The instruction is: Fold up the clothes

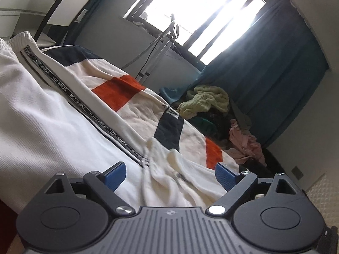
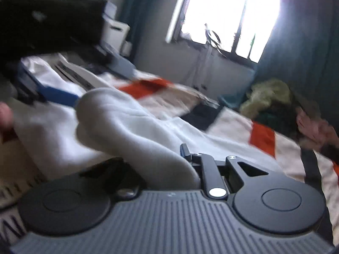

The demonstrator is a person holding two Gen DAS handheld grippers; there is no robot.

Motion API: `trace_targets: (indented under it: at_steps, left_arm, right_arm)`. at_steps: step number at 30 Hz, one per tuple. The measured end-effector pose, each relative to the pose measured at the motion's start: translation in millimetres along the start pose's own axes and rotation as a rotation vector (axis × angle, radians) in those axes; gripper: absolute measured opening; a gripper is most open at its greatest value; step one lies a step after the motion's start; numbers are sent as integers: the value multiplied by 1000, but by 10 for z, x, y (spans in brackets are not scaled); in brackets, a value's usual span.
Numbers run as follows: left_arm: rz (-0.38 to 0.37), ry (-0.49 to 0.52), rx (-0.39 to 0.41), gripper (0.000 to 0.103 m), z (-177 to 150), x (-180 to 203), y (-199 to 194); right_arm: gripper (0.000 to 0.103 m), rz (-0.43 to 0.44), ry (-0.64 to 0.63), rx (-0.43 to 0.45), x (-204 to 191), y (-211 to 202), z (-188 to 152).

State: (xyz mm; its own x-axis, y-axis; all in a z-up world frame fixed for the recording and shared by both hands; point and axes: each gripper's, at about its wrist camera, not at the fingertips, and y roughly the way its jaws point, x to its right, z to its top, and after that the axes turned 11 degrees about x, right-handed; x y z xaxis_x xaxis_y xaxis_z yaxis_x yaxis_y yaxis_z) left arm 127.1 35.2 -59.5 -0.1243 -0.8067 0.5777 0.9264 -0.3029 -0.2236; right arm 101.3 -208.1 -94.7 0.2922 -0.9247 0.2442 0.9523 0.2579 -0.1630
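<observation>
With the left gripper [image 1: 170,174] spread over the white garment [image 1: 42,127] and the right gripper [image 2: 167,158] seemingly pinching its fold, we risk slippage.

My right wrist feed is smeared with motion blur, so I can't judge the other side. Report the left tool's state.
Observer: The left tool is open, with both blue fingers spread wide apart.
Operator: Say what lies between them.
Observer: A crumpled end of the white trousers, lying loose on the patchwork bedcover and not pinched.
Operator: Give me the waistband's position.
Observer: The elastic waistband is at the far end, upper left in the left wrist view, well away from the left tool.
</observation>
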Motion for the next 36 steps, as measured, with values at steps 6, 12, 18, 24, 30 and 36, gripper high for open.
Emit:
trace_targets:
  at_steps: [6, 12, 18, 24, 30, 36]
  left_arm:
    - [17, 20, -3, 92, 1, -20, -17]
    - [37, 49, 16, 92, 47, -48, -87]
    - [93, 79, 31, 92, 104, -106, -207]
    - [72, 113, -32, 89, 30, -31, -244]
    - [-5, 153, -99, 82, -135, 111, -238]
    - [-56, 147, -167, 70, -278, 141, -149]
  right_arm:
    - [25, 120, 214, -113, 153, 32, 43]
    - [73, 233, 453, -212, 352, -5, 132]
    - [73, 177, 737, -228, 830, -231, 279]
    - [74, 115, 878, -125, 1268, -200, 236]
    - [66, 109, 957, -167, 1425, 314, 40]
    - [66, 131, 942, -211, 1350, 790, -8]
